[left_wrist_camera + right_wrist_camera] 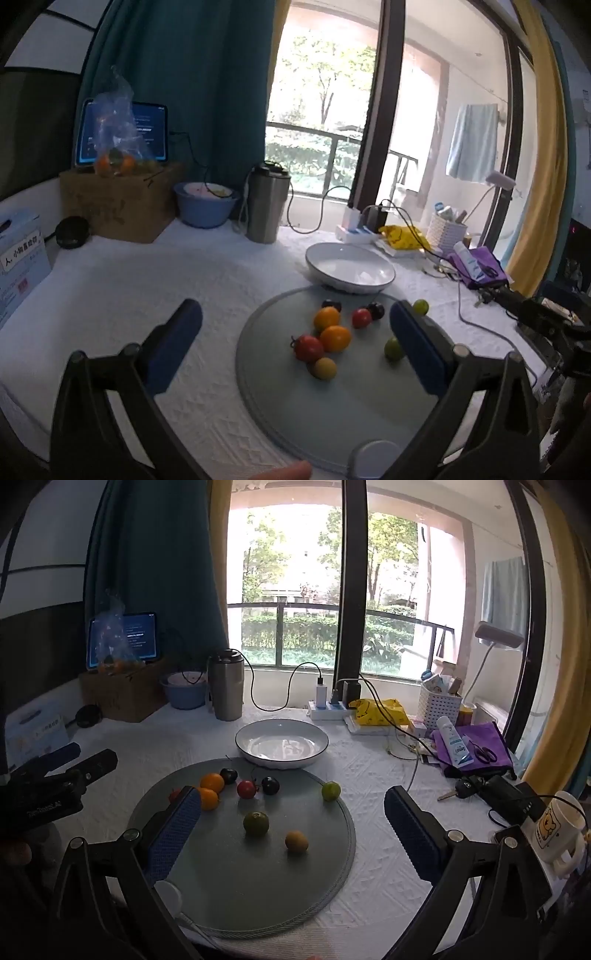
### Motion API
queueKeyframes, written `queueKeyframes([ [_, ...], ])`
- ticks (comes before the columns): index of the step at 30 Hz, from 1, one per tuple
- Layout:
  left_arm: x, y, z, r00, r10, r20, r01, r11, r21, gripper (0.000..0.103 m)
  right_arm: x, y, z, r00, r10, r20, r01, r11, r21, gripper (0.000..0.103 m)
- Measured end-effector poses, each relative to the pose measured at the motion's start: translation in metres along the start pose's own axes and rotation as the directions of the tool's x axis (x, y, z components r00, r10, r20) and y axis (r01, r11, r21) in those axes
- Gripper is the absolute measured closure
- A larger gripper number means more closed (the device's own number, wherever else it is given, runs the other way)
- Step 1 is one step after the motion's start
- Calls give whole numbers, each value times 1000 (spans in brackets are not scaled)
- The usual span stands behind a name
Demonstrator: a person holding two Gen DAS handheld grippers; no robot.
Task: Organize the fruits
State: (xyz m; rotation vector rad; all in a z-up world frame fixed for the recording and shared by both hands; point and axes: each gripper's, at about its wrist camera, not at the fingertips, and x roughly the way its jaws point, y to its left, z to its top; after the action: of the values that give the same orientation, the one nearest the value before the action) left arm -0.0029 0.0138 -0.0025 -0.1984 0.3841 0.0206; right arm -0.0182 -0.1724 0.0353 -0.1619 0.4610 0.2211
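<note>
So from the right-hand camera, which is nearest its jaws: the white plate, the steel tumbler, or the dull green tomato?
1. Dull green tomato, on the grey mat, between the jaws.
2. White plate, just beyond the mat.
3. Steel tumbler, farther back, left, by the window.

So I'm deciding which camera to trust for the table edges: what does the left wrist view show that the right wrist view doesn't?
Only the left wrist view: the left gripper head-on, open over the mat, and the yellow tomato beside the red one.

Only the right wrist view: the bear mug, car key, and right gripper, open.

Both: the round grey mat with small tomatoes, the empty white bowl, steel tumbler and tablet.
</note>
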Motion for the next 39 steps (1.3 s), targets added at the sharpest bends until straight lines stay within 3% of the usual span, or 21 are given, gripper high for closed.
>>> queueKeyframes([
  [9, -11, 1, 5, 999, -39, 22, 39, 999, 19, 0, 0, -13, -3, 1000, 2, -9, -2, 1000, 25, 2],
  [39, -21, -8, 5, 997, -68, 43, 66, 997, 37, 0, 1, -14, -5, 1000, 6, -16, -5, 1000, 29, 2],
])
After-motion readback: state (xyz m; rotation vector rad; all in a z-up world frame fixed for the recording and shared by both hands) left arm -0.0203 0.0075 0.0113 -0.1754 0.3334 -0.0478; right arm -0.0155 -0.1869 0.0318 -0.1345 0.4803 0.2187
